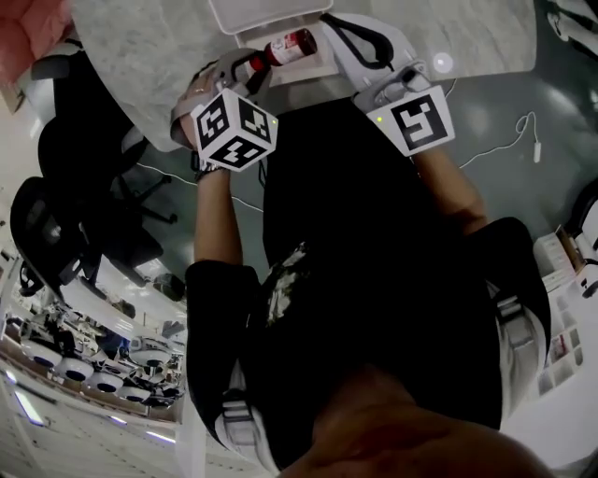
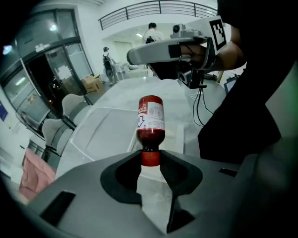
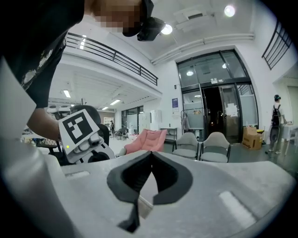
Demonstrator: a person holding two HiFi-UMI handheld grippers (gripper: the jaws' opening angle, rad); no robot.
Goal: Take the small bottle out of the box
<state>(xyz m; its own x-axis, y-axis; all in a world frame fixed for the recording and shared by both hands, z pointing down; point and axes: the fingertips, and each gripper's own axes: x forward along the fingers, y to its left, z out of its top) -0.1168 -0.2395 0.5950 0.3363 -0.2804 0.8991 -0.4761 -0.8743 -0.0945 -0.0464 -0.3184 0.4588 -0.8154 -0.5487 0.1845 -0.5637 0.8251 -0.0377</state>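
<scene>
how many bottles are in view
1: the small bottle, held by its red cap in the left hand-held gripper, near the clear box. More may be hidden inside it.

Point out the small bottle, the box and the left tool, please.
small bottle (image 2: 151,114), left gripper view, on its label.
box (image 1: 271,19), head view, on its pale surface.
left tool (image 2: 150,155), left gripper view, between its tips.

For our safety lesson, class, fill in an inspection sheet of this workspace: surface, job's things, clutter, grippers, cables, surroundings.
Surface: pale marble table.
Job's things: bottle held by its red cap above the white box.
Clutter: small round white item on the table.
Grippers: left gripper shut on the bottle; right gripper shut, empty.
Cables: white cable on the floor.
Surroundings: grey chairs, glass doors.
</scene>
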